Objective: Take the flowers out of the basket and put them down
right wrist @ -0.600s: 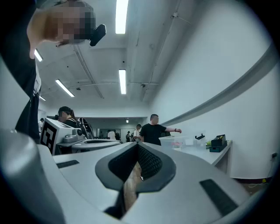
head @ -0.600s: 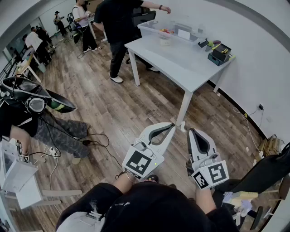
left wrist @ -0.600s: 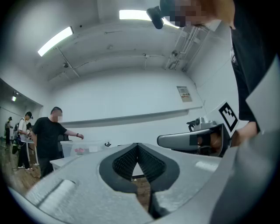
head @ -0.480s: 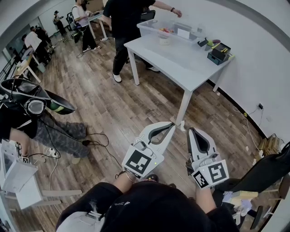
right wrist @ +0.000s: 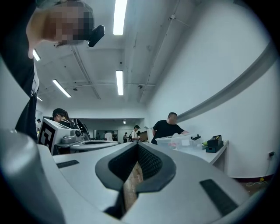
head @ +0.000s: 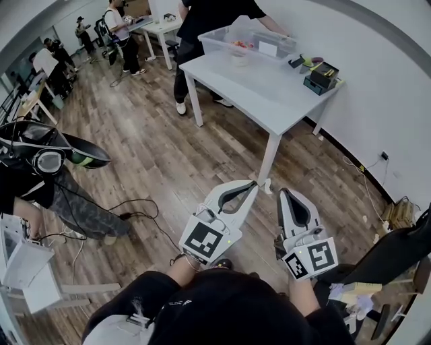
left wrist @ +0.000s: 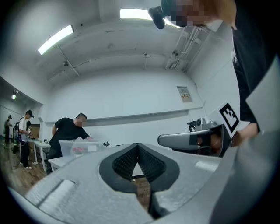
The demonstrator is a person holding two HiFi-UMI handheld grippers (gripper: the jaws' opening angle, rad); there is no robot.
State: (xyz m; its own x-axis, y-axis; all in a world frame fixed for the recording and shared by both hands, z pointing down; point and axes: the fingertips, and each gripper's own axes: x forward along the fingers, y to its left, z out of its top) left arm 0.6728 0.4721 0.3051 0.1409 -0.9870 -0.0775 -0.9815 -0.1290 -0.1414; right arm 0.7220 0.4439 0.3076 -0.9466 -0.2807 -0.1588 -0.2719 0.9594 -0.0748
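The person is holding the left tool (head: 253, 185) and right tool (head: 283, 194) clenched and empty, aiming roughly level at the table (head: 269, 91) from well apart, probably just approaching; flowers and basket are not showing clearly, perhaps sitting in the clear bin (head: 219, 42).

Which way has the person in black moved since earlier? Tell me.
Yes: the person in black stepped right, from the table's left corner to behind the bin.

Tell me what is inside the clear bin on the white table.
Something pink and orange shows through the clear bin's wall, too small to name. A person in black reaches over its far rim; the rest is unclear.
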